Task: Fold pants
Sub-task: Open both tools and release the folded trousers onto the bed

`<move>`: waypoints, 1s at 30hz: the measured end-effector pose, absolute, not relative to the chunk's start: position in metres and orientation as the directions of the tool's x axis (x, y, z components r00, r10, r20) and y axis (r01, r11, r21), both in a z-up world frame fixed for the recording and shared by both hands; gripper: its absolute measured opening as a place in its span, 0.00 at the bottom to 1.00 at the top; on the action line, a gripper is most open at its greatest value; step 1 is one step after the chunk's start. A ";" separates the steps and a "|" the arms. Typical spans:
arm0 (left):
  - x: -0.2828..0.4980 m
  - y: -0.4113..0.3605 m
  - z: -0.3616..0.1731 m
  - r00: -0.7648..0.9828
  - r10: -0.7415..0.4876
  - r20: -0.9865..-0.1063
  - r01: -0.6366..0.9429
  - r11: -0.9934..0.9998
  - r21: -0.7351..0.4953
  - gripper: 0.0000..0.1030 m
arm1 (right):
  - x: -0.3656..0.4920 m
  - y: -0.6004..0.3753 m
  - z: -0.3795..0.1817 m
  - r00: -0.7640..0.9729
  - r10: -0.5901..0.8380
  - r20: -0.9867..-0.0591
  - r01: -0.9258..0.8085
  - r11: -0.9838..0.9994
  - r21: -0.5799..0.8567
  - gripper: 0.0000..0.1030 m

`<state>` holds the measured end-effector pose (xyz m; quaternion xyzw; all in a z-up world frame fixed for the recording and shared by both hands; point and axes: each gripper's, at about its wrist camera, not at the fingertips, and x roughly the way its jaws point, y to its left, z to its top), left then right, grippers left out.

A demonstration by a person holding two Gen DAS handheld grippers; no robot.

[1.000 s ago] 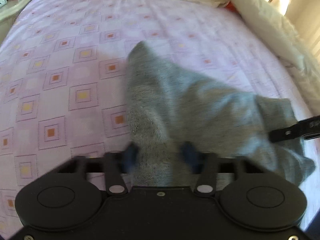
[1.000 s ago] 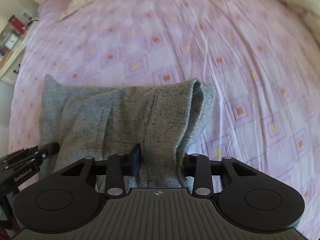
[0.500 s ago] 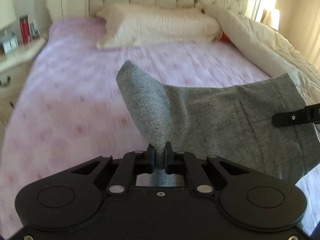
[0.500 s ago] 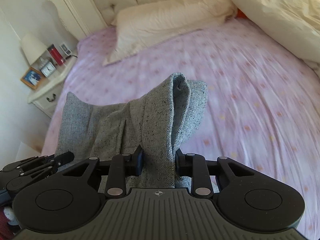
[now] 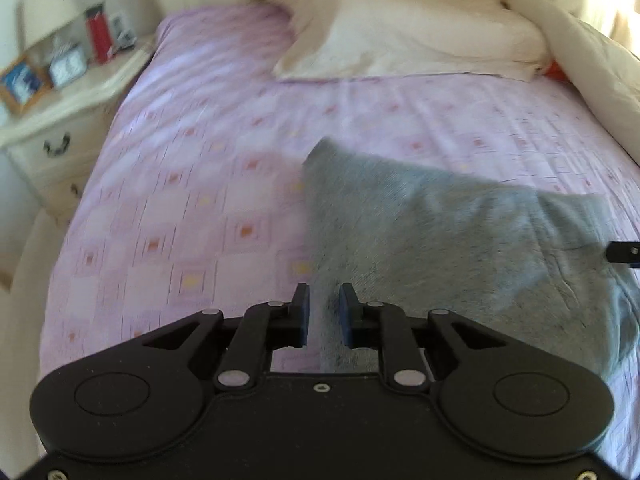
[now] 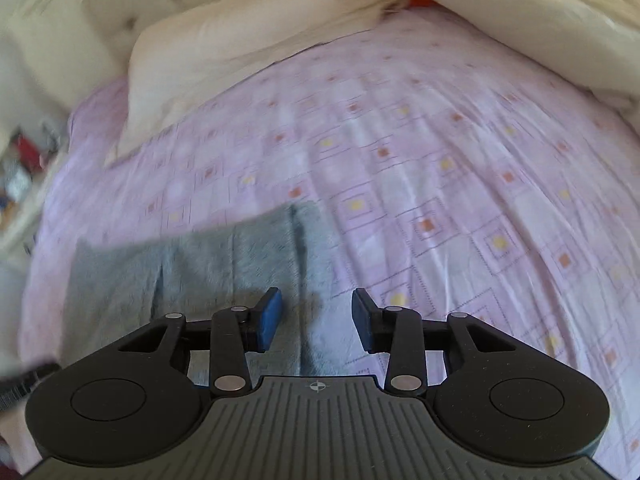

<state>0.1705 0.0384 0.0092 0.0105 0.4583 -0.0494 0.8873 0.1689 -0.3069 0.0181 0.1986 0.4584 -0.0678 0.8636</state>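
Grey pants [image 5: 460, 232], lilac bedsheet [image 5: 192, 184] with orange-and-yellow squares, cream pillow [image 5: 408, 36], blue-padded claws

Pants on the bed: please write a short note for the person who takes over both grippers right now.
Left gripper: jaws opening, grey cloth between the pads, no pinch visible.
Right gripper: jaws opening, wide apart, the cloth edge lies below them, not gripped.
Grey pants: a folded bundle lying on the purple sheet, below the pillow. The frames are blurred, so the edges are hard to judge.
Done: at least one fold appears laid down on the bed.
Left: probably draw both grippers clear, check that the edges line up, smooth, and make another fold if needed.
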 end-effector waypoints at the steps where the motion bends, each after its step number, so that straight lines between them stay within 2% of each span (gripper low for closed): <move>1: 0.169 0.043 0.008 0.569 -0.086 -0.818 0.087 0.995 -0.044 0.25 | 0.167 -0.310 0.024 0.592 0.068 -0.803 0.300 0.906 0.299 0.37; 5: 0.152 0.047 0.018 0.596 -0.079 -0.799 0.085 0.996 -0.035 0.26 | 0.153 -0.300 0.055 0.671 0.077 -0.738 0.245 0.916 0.318 0.36; 6: 0.147 0.047 0.024 0.606 -0.083 -0.791 0.090 0.995 -0.036 0.29 | 0.149 -0.297 0.062 0.681 0.077 -0.728 0.231 0.921 0.314 0.36; 11: 0.116 0.033 0.049 0.643 -0.111 -0.757 0.130 0.991 -0.035 0.35 | 0.115 -0.270 0.088 0.684 0.065 -0.726 0.154 0.961 0.231 0.36; 13: 0.106 0.023 0.057 0.661 -0.117 -0.741 0.140 0.990 -0.031 0.41 | 0.105 -0.261 0.093 0.681 0.050 -0.730 0.131 0.973 0.188 0.36; 15: 0.094 0.015 0.063 0.676 -0.123 -0.726 0.147 0.989 -0.030 0.51 | 0.093 -0.247 0.098 0.678 0.045 -0.734 0.102 0.983 0.155 0.36; 16: 0.086 0.011 0.066 0.686 -0.127 -0.717 0.150 0.988 -0.033 0.52 | 0.087 -0.243 0.100 0.676 0.042 -0.736 0.091 0.986 0.140 0.36; 25: 0.044 -0.018 0.071 0.714 -0.121 -0.690 0.163 0.987 -0.005 0.54 | 0.055 -0.211 0.088 0.671 0.009 -0.742 0.008 1.000 0.019 0.36; 30: 0.037 -0.028 0.064 0.701 -0.113 -0.704 0.155 0.988 -0.003 0.55 | 0.055 -0.209 0.083 0.669 0.025 -0.743 -0.003 1.000 0.030 0.36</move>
